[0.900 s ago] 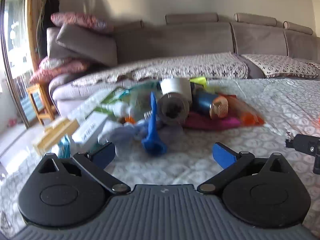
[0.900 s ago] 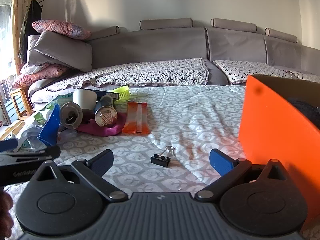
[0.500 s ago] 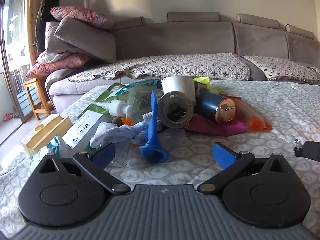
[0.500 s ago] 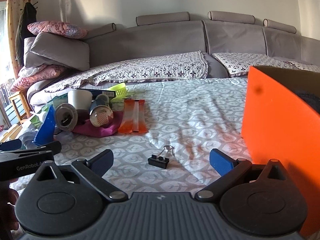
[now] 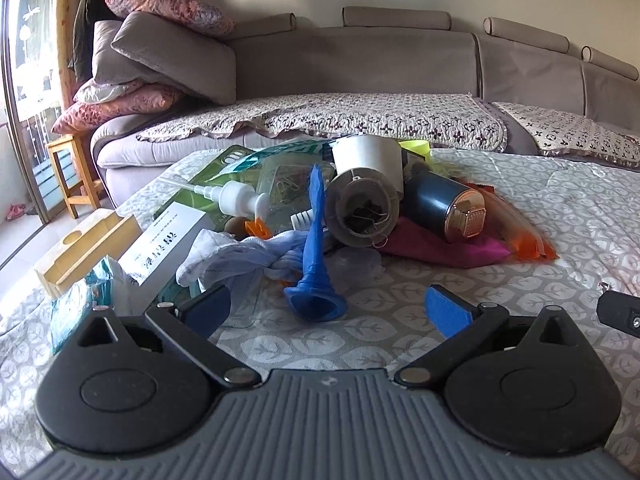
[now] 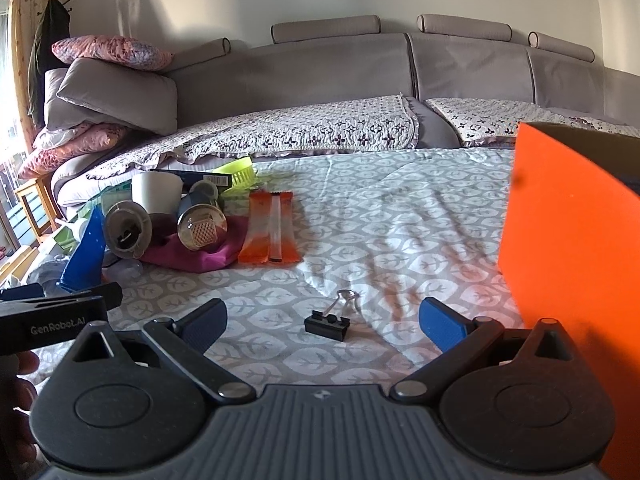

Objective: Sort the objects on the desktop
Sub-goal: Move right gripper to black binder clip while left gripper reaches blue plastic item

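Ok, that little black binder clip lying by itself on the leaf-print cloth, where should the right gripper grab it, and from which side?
Grip the binder clip across its black body, coming down from above and in front. It lies flat and alone on the cloth, its wire handles pointing away toward the sofa, so the short, solid body is the firm part. The right gripper is open with the clip already between its fingers.

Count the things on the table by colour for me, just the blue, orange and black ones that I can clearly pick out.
Blue: 2, the funnel and the dark blue bottle
Orange: 2, the packet and the box
Black: 1, the binder clip
Total: 5
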The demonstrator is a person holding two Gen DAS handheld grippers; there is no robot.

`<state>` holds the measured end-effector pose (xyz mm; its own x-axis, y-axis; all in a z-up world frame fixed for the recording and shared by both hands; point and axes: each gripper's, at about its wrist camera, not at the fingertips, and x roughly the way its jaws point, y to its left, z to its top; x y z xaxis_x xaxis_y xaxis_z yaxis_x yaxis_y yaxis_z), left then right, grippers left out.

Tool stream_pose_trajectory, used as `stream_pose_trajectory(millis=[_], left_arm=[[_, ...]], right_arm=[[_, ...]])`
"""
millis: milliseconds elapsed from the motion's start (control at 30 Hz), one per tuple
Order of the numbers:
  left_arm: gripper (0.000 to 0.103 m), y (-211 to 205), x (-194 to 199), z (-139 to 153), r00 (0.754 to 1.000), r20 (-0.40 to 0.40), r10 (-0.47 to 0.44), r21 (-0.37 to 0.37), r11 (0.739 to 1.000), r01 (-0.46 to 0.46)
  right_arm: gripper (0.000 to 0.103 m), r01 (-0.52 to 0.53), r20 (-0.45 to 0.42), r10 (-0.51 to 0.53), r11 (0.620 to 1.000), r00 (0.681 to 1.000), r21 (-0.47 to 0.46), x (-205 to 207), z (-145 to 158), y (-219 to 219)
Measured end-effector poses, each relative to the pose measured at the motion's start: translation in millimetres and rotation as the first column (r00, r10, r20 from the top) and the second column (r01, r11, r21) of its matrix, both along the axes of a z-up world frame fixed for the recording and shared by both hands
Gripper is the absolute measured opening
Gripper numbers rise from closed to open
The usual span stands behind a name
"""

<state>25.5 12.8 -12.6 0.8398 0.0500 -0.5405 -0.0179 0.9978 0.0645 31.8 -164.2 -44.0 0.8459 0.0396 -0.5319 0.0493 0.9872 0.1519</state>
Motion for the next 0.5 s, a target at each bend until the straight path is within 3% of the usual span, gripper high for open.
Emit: stream_pose_trajectory(millis=[400,500], left_arm=[[0.103,3.6,1.5,4.2,1.000,-0.001,0.001,-0.002,1.000,-0.001],[0.103,3.5,2.3,3.6,1.000,-0.001,-0.001,0.003,1.000,0.001]], right_arm=[[0.103,-0.026,0.015,0.026,0.999,1.000,-0.034,5.7,-0.7,14.6],[0.096,-0.033,0.010,0.033,0.998,0.999,-0.049,7.9,-1.8,16.2]])
